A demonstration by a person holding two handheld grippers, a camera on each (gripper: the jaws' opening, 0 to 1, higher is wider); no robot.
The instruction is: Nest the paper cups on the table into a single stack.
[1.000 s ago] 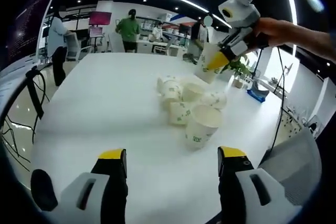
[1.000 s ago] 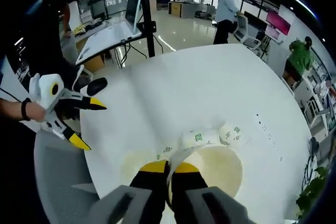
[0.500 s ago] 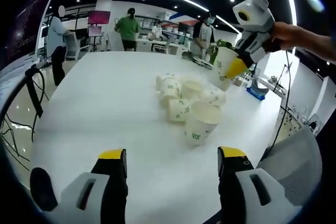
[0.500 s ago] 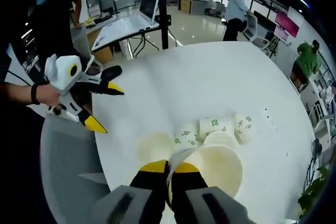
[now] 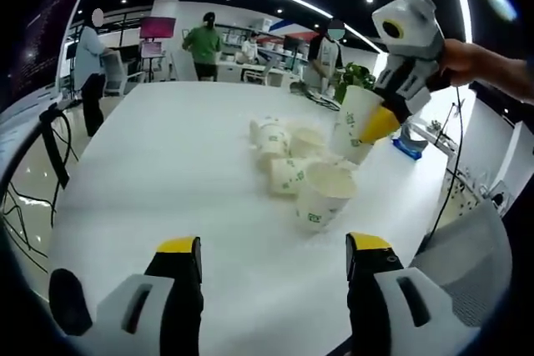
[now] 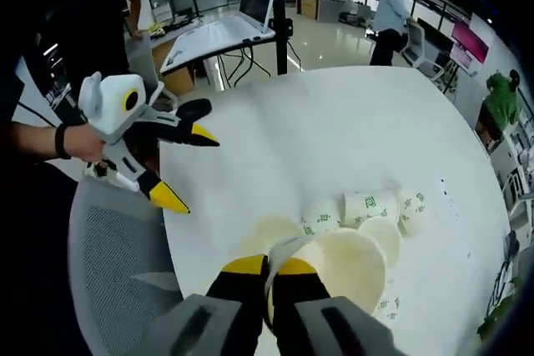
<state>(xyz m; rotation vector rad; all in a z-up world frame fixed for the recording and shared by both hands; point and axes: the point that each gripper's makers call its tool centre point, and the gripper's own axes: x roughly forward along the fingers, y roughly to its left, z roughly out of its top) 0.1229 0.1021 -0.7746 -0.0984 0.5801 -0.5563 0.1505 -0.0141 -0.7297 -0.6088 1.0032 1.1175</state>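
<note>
Several white paper cups with green logos (image 5: 288, 156) lie clustered on the white round table (image 5: 167, 164), and one cup (image 5: 321, 198) stands upright at the near side of the cluster. My right gripper (image 5: 380, 122) comes in from the right, shut on the rim of a paper cup (image 5: 357, 122) held just above the cluster. In the right gripper view, its jaws (image 6: 268, 267) pinch that cup's rim (image 6: 342, 268), with lying cups (image 6: 371, 206) and an upright one (image 6: 267, 235) below. My left gripper (image 5: 274, 248) is open over the table's near edge, holding nothing, and appears from the side (image 6: 188, 166).
A grey mesh chair (image 6: 117, 264) stands at the table's edge near the left gripper. A laptop on a stand (image 6: 225, 27) sits beyond the table. People stand and sit at desks (image 5: 204, 43) in the background. A potted plant (image 5: 355, 81) is past the far edge.
My right gripper has carried its cup rightward and lower, closer over the cluster. The left gripper has stayed where it was, still open.
</note>
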